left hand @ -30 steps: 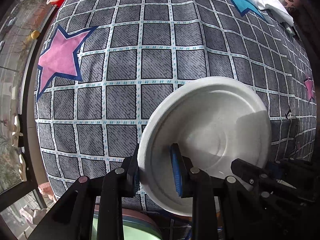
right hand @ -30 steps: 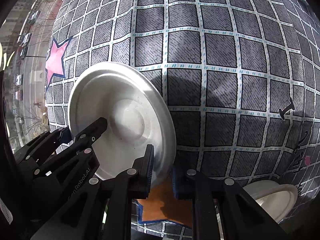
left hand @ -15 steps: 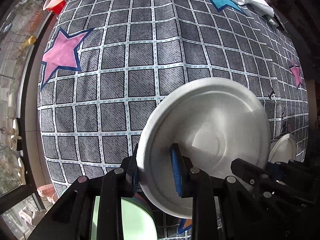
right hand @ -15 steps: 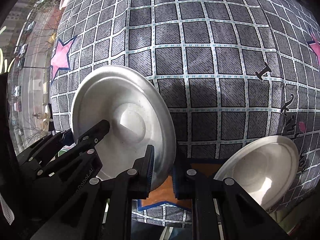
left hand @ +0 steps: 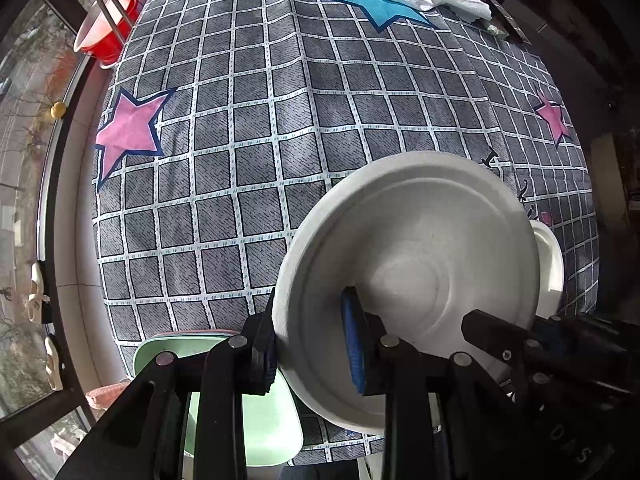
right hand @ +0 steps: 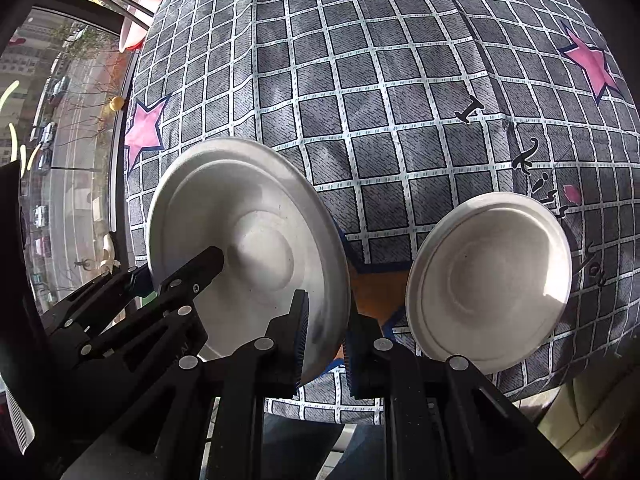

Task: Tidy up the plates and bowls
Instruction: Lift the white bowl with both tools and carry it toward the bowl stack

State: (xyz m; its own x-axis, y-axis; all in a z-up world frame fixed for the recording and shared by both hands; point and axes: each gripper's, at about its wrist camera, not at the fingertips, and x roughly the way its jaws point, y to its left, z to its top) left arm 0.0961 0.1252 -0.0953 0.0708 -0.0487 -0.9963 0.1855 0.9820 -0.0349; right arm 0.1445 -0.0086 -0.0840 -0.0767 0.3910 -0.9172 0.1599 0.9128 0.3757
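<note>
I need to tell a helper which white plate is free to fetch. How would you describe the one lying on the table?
Start from the checked tablecloth with stars. Near its front edge, beside the orange star, lies a white plate flat on the cloth. Unlike the other white plate, no tool grips it.

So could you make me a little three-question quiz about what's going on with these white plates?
1. True or false: the white plate is gripped by both the left hand-held gripper and the right hand-held gripper.
2. What lies flat on the checked tablecloth to the right of the held plate in the right wrist view?
3. The green dish under the left hand-held gripper is: A) held, B) not gripped.

Key: 1 true. 2 a second white plate. 3 B.
</note>
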